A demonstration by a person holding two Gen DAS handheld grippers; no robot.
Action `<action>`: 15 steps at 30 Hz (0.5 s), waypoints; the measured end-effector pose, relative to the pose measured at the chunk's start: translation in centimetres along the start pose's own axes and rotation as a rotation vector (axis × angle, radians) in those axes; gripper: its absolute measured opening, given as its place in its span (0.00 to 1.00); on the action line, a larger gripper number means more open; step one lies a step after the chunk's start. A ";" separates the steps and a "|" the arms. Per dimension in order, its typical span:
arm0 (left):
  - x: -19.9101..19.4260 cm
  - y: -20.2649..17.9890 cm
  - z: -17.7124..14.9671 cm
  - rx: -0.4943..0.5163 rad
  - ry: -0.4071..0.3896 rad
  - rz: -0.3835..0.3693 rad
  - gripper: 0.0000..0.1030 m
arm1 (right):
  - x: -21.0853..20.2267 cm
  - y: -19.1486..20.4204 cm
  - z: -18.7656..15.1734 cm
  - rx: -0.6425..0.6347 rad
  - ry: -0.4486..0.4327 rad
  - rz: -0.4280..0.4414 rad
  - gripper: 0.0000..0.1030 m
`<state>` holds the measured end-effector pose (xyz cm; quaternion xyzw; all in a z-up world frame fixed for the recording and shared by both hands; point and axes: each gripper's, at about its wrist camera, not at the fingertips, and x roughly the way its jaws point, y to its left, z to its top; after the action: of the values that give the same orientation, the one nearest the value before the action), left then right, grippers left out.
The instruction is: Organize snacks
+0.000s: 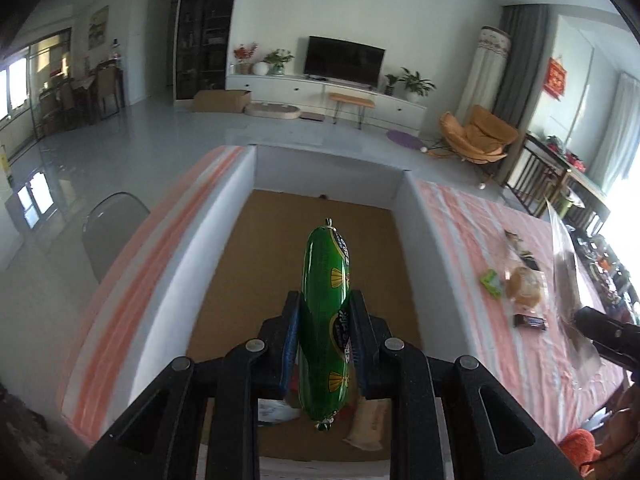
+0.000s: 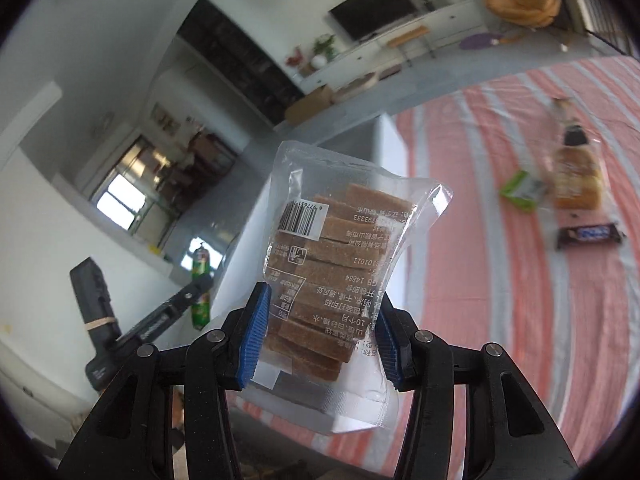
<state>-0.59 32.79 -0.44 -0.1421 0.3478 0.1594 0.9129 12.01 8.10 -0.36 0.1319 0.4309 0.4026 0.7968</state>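
White walls (image 1: 420, 12), television (image 1: 344, 62), glossy floor (image 1: 160, 136)

Sausage (image 1: 323, 316): glossy green plastic film, smooth, crimped ends with a small metal clip at the tip.
Clear bag (image 2: 340, 276): transparent glossy plastic, crinkled; white paper barcode label; matt, grainy brown slabs inside.
Left gripper (image 1: 324, 344): matt black plastic arms, ribbed blue pads, dull metal rivets.
Right gripper (image 2: 320, 340): same matt black plastic, ribbed blue pads, metal rivets.
Box (image 1: 248, 176): smooth matt white walls, brown cork-like grainy floor.
Tablecloth (image 1: 460, 232): matt woven cloth, pink and white stripes.
Chocolate bar (image 2: 590, 235): dark glossy wrapper, near the tablecloth's right edge.
Bread (image 2: 576, 184): clear shiny plastic wrap.
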 end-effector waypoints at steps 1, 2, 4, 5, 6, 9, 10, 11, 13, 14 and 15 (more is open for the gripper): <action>0.7 0.9 -0.2 -0.012 0.012 0.034 0.22 | 1.8 1.1 0.1 -0.037 0.027 -0.009 0.52; 1.6 1.7 -0.5 -0.016 0.029 0.075 0.22 | 3.5 1.8 0.1 -0.066 0.051 -0.030 0.53; 3.2 2.6 -1.3 -0.007 0.062 0.174 0.36 | 5.4 2.2 -0.2 -0.102 0.077 -0.084 0.72; 3.8 2.9 -1.7 -0.001 0.071 0.204 0.48 | 5.6 1.8 -0.5 -0.108 0.070 -0.107 0.73; 4.1 3.0 -2.0 0.001 0.073 0.219 0.72 | 5.4 0.9 -1.0 -0.108 0.062 -0.122 0.72; 3.6 2.6 -2.8 0.004 0.021 0.230 0.88 | 3.9 -2.8 -2.1 -0.095 0.040 -0.223 0.72; 3.6 2.1 -2.9 0.012 0.010 0.226 0.90 | 3.3 -4.3 -2.6 -0.085 0.028 -0.269 0.73; 3.6 1.6 -2.9 0.019 0.004 0.211 0.90 | 2.4 -5.8 -3.1 -0.071 0.016 -0.322 0.73; 3.5 0.0 -2.8 0.022 -0.005 0.151 0.90 | 0.4 -9.3 -4.6 -0.023 -0.002 -0.445 0.73; 3.4 -1.0 -2.8 0.025 -0.008 0.111 0.90 | -0.6 -11.0 -5.5 0.006 -0.011 -0.506 0.73; 3.3 -1.9 -2.7 0.032 -0.011 0.070 0.90 | -1.7 -12.9 -6.4 0.037 -0.022 -0.567 0.73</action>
<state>0.90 30.69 -4.30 -0.1142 0.3500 0.1864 0.9109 13.26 -2.33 -10.39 0.0250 0.4492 0.1541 0.8797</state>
